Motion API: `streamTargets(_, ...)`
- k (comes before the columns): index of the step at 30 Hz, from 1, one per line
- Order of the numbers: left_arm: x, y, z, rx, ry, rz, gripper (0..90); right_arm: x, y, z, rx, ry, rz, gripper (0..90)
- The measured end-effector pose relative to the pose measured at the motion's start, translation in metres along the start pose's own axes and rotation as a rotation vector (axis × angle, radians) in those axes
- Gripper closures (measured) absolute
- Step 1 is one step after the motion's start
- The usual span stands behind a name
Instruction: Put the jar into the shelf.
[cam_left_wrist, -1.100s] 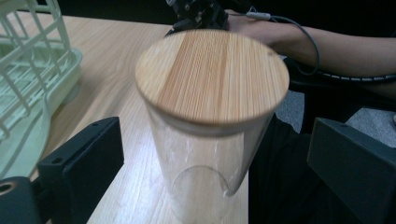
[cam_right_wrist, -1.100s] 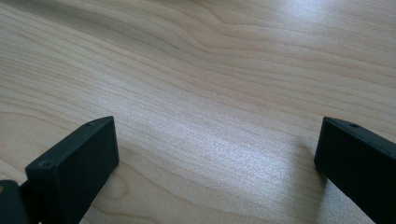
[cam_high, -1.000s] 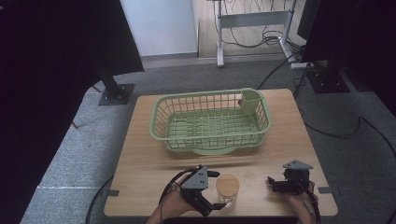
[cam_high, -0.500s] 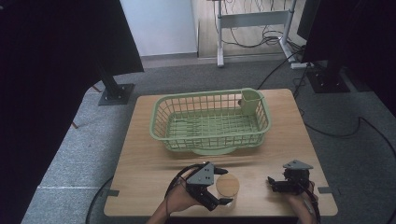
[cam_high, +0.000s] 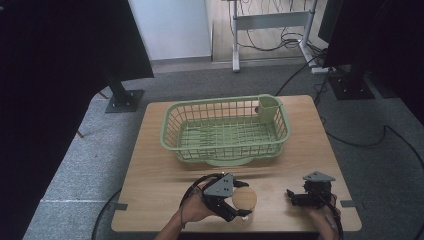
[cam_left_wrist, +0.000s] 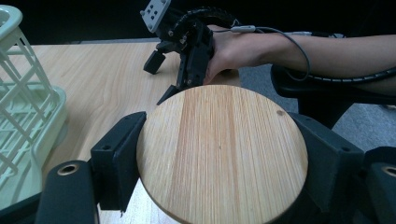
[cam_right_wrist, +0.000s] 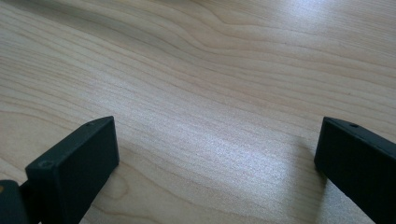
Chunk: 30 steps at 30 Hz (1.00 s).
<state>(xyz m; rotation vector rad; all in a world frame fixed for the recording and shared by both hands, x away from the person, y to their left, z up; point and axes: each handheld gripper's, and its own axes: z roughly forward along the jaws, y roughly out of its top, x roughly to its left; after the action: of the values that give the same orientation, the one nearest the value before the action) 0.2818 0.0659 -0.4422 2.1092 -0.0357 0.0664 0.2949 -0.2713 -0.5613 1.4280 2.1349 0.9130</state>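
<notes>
- gripping what, left tongs?
- wooden disc, pinched at both edges, jaws just closed, near front edge of table.
- right tongs?
- gaping wide, holding nothing.

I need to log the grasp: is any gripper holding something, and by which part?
The left gripper is shut on the round wooden disc, pressing on its rim from two opposite sides. The right gripper is open above the table and holds nothing.

Left gripper jaws, having just closed, clamp a round wooden disc; right gripper at twelve o'clock, green basket at nine.
</notes>
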Motion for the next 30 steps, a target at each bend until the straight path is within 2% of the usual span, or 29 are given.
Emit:
streamTargets(9,0.006,0.008,-0.006,-0.016,-0.028,0.009,23.7,0.0,0.0,0.0,0.001,0.001,0.0,0.0)
streamTargets(19,0.016,0.02,-0.016,-0.028,-0.025,0.005,23.6,0.0,0.0,0.0,0.001,0.001,-0.001,0.0)
streamTargets(30,0.029,0.035,-0.031,-0.027,-0.002,0.014,23.6,0.0,0.0,0.0,0.001,0.002,0.0,0.0)
